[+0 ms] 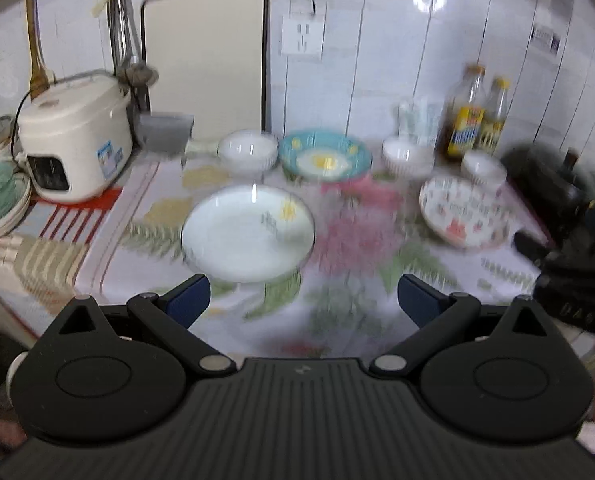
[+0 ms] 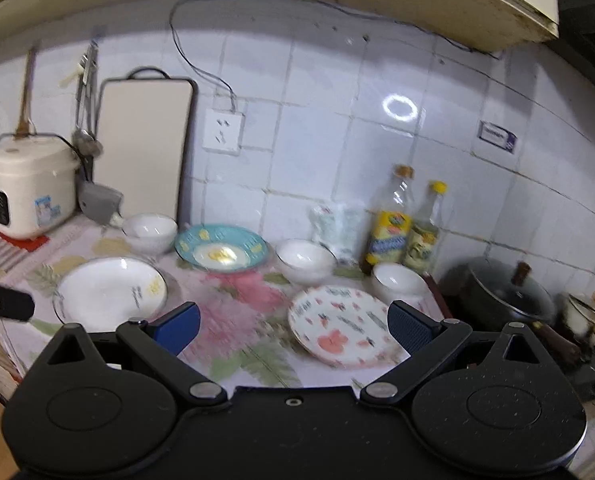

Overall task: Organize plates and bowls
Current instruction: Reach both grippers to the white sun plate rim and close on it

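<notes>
Left wrist view showed the left gripper [image 1: 303, 300] spread wide and empty above the white plate [image 1: 248, 232]. The right gripper [image 2: 293, 330] gaped, also empty, near the floral plate [image 2: 343, 330]. Smooth, shallow rims could probably slip from either pair of pads, knocking the small bowl [image 2: 397, 282] just behind.

This is a home kitchen: a rice cooker [image 1: 73, 140], cutting board [image 1: 205, 60] and oil bottles [image 2: 393, 220] stand against a white-tiled wall [image 2: 317, 152], beside a lidded pot [image 2: 505, 292].

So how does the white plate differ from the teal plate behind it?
The round white plate is mostly plain with a small yellow motif near its rim; the round teal plate has a coloured rim and white-yellow centre. The white plate lies nearer the cameras. Both rest flat and empty.
</notes>
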`<action>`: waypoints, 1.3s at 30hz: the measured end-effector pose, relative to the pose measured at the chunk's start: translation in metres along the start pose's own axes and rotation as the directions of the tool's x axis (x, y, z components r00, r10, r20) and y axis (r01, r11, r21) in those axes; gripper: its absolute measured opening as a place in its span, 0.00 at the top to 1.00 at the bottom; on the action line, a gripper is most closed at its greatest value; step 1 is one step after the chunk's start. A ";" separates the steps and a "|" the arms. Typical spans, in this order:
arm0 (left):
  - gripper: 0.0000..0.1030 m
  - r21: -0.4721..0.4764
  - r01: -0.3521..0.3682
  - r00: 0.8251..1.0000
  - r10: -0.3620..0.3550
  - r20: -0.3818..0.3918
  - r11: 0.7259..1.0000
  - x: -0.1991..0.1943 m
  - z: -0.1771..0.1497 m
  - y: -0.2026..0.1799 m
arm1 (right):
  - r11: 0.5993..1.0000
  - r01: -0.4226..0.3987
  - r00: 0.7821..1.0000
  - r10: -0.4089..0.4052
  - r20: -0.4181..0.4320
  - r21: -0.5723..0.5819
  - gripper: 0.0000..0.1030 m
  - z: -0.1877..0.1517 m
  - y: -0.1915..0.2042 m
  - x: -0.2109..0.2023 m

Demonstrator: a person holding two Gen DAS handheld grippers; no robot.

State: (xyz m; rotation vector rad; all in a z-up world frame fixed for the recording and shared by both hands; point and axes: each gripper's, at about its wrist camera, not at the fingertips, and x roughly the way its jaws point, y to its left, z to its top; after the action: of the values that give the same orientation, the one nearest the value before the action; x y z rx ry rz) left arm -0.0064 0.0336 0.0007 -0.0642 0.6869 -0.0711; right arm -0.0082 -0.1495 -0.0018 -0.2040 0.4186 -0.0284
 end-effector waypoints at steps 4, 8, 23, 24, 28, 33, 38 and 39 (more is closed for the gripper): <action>0.01 -0.097 0.020 0.993 -0.009 0.118 0.995 0.000 0.008 0.028 | 0.993 -0.115 0.990 0.115 0.083 -0.002 0.01 -0.006 0.008 0.015; 0.01 -0.173 -0.002 0.992 0.024 0.125 0.985 0.021 0.019 0.053 | 0.969 -0.248 0.968 0.247 0.041 0.014 0.02 -0.011 0.025 0.049; 0.03 -0.119 -0.184 0.980 0.173 -0.097 0.976 0.174 0.010 0.109 | 0.862 -0.502 0.858 0.507 -0.080 0.074 0.20 -0.039 0.104 0.187; 0.04 -0.120 -0.188 0.979 0.176 -0.106 0.975 0.183 0.009 0.114 | 0.858 -0.507 0.854 0.514 -0.088 0.084 0.20 -0.041 0.106 0.194; 0.10 -0.140 -0.198 0.971 0.175 -0.162 0.970 0.218 0.002 0.130 | 0.850 -0.512 0.845 0.524 -0.107 0.120 0.23 -0.050 0.113 0.219; 0.12 -0.123 -0.219 0.964 0.195 -0.183 0.968 0.246 -0.007 0.140 | 0.845 -0.496 0.839 0.525 -0.142 0.198 0.37 -0.064 0.116 0.250; 0.40 -0.154 -0.191 0.962 0.153 -0.225 0.969 0.263 -0.008 0.150 | 0.813 -0.504 0.815 0.560 -0.152 0.291 0.51 -0.067 0.113 0.269; 0.42 -0.162 -0.185 0.960 0.143 -0.242 0.969 0.268 -0.009 0.152 | 0.810 -0.504 0.813 0.562 -0.152 0.299 0.53 -0.066 0.113 0.272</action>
State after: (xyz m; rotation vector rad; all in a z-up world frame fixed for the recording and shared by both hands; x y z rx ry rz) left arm 0.2014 0.1611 -0.1882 -0.1771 0.9262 0.1475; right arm 0.2116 -0.0702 -0.1928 0.1751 0.6942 0.4610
